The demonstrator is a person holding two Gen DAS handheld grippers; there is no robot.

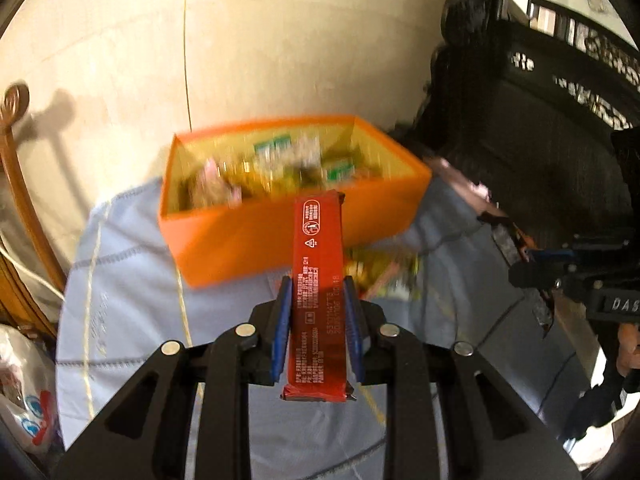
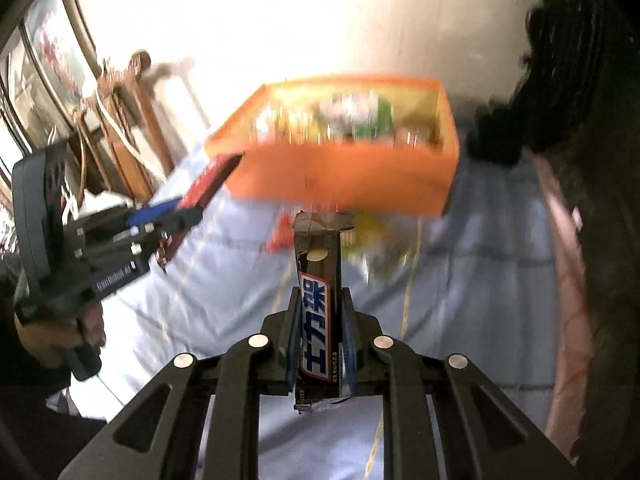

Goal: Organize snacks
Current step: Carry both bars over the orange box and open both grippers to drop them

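My left gripper (image 1: pixel 317 286) is shut on a red snack bar (image 1: pixel 318 264) that sticks forward toward the orange box (image 1: pixel 256 248). That box holds several wrapped snacks and stands on a pale blue quilted cloth (image 1: pixel 132 300). My right gripper (image 2: pixel 320 296) is shut on a brown snack bar (image 2: pixel 318 280) with blue and white lettering, held lengthwise between the pads. The orange box (image 2: pixel 340 180) lies ahead of it, blurred. In the right wrist view the left gripper (image 2: pixel 188 208) shows at the left with its red bar (image 2: pixel 208 178). The right gripper's body shows at the right edge of the left wrist view.
A few loose yellow and red snacks (image 1: pixel 380 276) lie on the cloth in front of the box. Dark carved wooden furniture (image 1: pixel 540 140) stands to the right, a wooden chair frame (image 1: pixel 20 184) to the left. A white plastic bag (image 1: pixel 24 392) sits low left.
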